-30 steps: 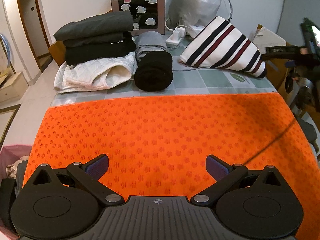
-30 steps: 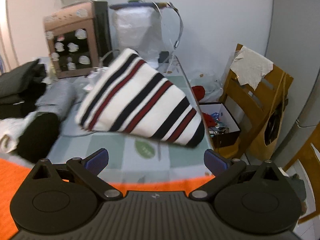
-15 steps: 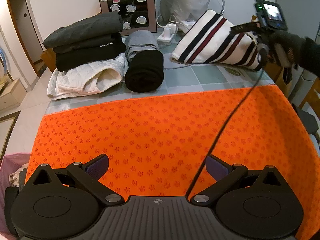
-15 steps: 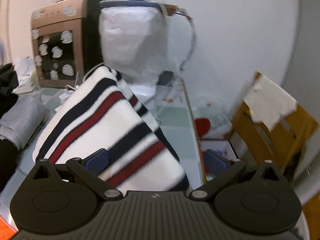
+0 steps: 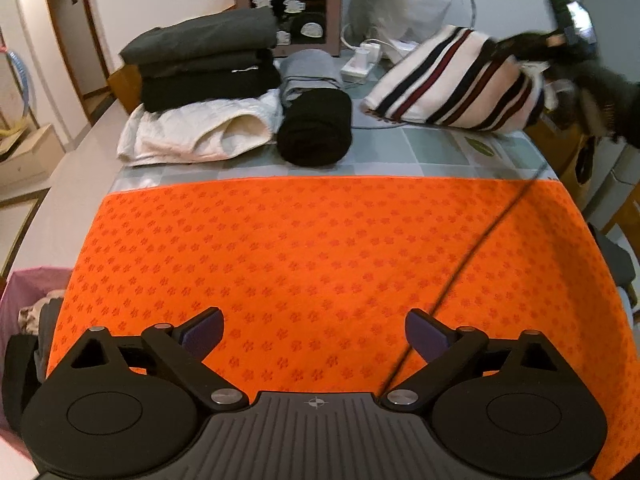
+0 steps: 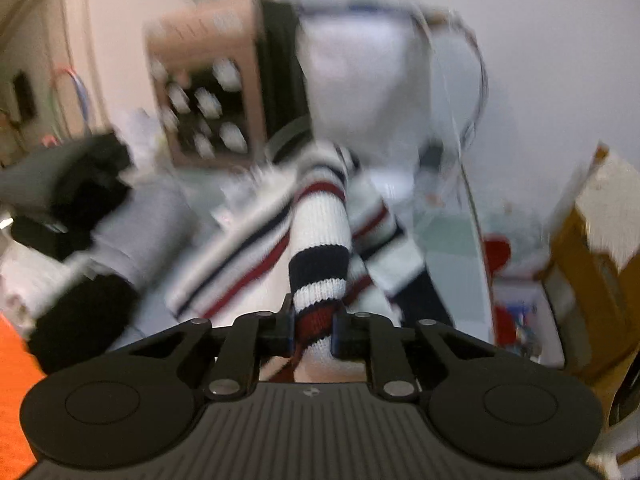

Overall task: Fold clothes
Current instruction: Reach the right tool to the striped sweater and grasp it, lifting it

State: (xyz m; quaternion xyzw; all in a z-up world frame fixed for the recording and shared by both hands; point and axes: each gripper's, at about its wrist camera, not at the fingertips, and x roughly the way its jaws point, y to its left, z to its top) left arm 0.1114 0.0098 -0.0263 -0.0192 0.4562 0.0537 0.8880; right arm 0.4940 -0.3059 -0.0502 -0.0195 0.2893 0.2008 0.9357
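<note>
Now your right gripper (image 6: pixel 314 330) has just been closing, and its pads are clamped on a bunched fold of the striped sweater (image 6: pixel 320 240), white knit with navy and red bands. That fold rises straight out from between the pads, and the rest of the garment trails away toward the far part of the table (image 5: pixel 420 152); the right wrist view is blurred, so finer detail of the cloth is hard to read. From your left wrist view, the same striped sweater (image 5: pixel 452 84) lies at the far right corner of the table, with your gloved right hand (image 5: pixel 592 84) and its gripper reaching in at its right edge.

Your left gripper (image 5: pixel 316 334) hangs over the near part of the orange mat (image 5: pixel 320 240), its jaws spread wide with nothing between them. A thin black cable (image 5: pixel 472 252) runs diagonally across the mat's right half.

Beyond the mat, on the tiled table top, a stack of dark folded clothes (image 5: pixel 204 64) sits on a white quilted garment (image 5: pixel 192 132) at the far left. Just beside it lies a black rolled garment (image 5: pixel 314 132), with a grey folded piece (image 5: pixel 308 72) touching it behind. A brown cabinet with stickers (image 5: pixel 288 0) stands at the back, a white plastic bag (image 5: pixel 404 4) next to it.
</note>
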